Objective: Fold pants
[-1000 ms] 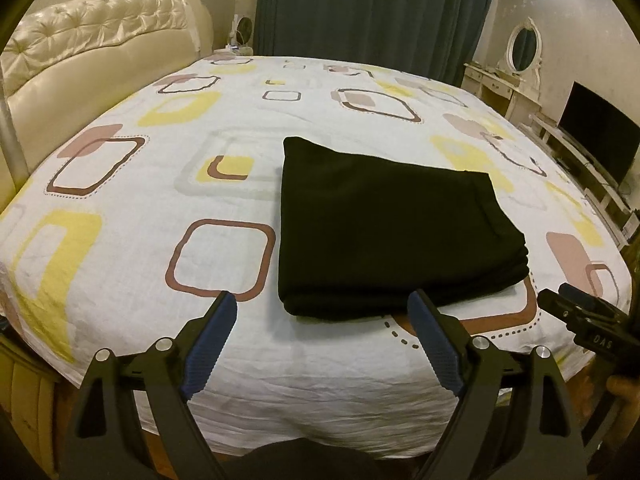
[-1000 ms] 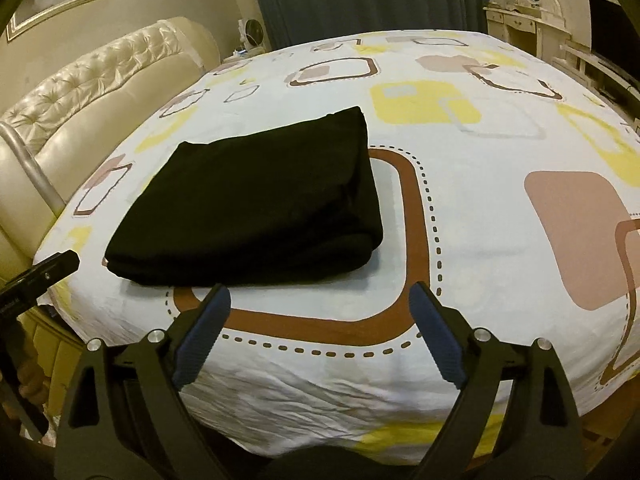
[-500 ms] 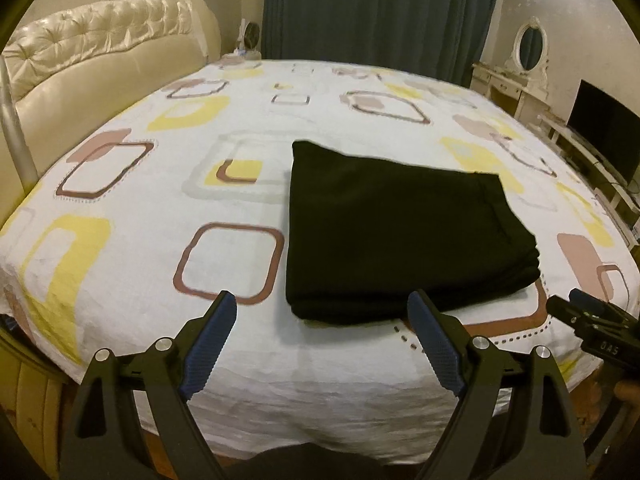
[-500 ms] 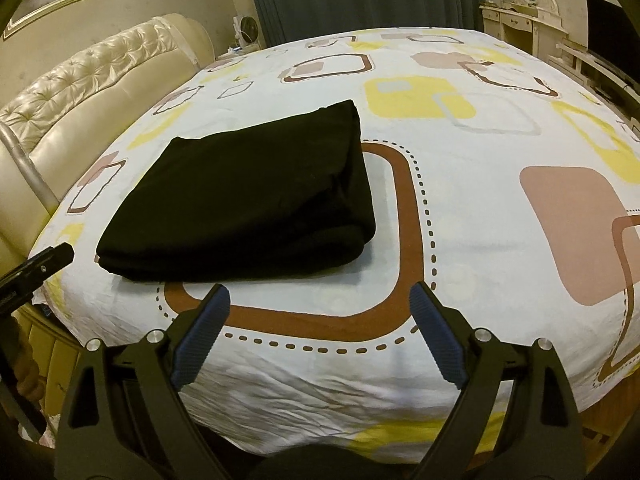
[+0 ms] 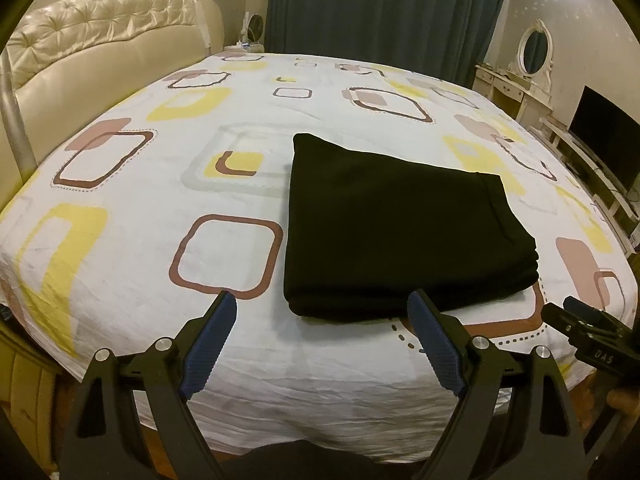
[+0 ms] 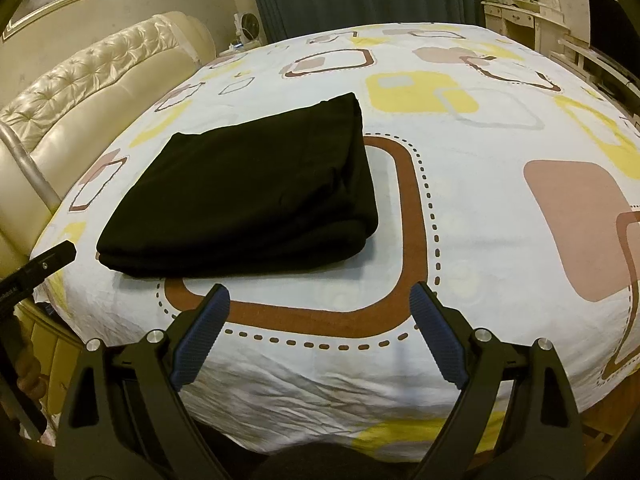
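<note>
A: Black pants (image 5: 396, 232), folded into a thick rectangular stack, flat on the bed (image 5: 168, 200). Several layers showing along the right-hand side of the stack.

B: Same stack in the right wrist view (image 6: 248, 196), close to the near edge of the bed, toward its left side from here. Partly over a large brown square printed on the sheet (image 6: 400, 240).

A: Left gripper (image 5: 322, 342) spread wide, nothing between the blue pads (image 5: 208, 346). Held just off the near edge of the bed, apart from the cloth.

B: Right gripper (image 6: 320, 334) likewise gaping, empty, blue pads (image 6: 438, 338) well apart. Hanging over the near edge, not touching the stack.

A: Right gripper's black tip also visible at the lower right of the left wrist view (image 5: 588, 332), beside the bed's near right corner.

B: And the left one poking in at the left border here (image 6: 38, 266), by the near left corner. Finger spacing from that angle: cannot tell.

A: Cream tufted headboard (image 5: 96, 60) along the bed's left edge; dark teal curtain (image 5: 380, 12) past the far edge.

B: White dressing table with oval mirror (image 5: 532, 60) and a dark screen (image 5: 604, 136) off the right edge.
</note>
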The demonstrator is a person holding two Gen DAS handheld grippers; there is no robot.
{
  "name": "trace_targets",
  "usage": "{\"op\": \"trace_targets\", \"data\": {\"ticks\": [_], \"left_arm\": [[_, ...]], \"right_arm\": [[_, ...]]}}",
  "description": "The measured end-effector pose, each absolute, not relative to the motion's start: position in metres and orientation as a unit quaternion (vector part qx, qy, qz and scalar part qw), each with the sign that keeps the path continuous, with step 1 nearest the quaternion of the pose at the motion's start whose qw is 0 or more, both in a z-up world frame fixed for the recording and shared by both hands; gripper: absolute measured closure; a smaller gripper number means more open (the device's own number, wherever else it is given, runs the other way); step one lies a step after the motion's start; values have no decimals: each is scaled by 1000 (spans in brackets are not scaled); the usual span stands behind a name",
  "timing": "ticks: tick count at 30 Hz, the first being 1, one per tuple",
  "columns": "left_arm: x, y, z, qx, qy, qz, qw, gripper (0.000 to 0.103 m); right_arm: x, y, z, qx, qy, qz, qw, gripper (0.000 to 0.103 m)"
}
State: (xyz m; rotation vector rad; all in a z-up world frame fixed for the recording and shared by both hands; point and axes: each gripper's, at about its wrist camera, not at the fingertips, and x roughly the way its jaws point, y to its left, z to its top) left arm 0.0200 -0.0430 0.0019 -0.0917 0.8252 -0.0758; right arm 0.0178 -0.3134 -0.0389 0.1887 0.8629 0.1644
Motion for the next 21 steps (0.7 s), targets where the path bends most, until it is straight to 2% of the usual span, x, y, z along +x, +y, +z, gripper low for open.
{"op": "trace_targets", "data": {"ticks": [21], "left_arm": [[22,-47,2,-27,405,-19,914,17]], "right_arm": [[18,-310,-41,90,419,84,899,12]]}}
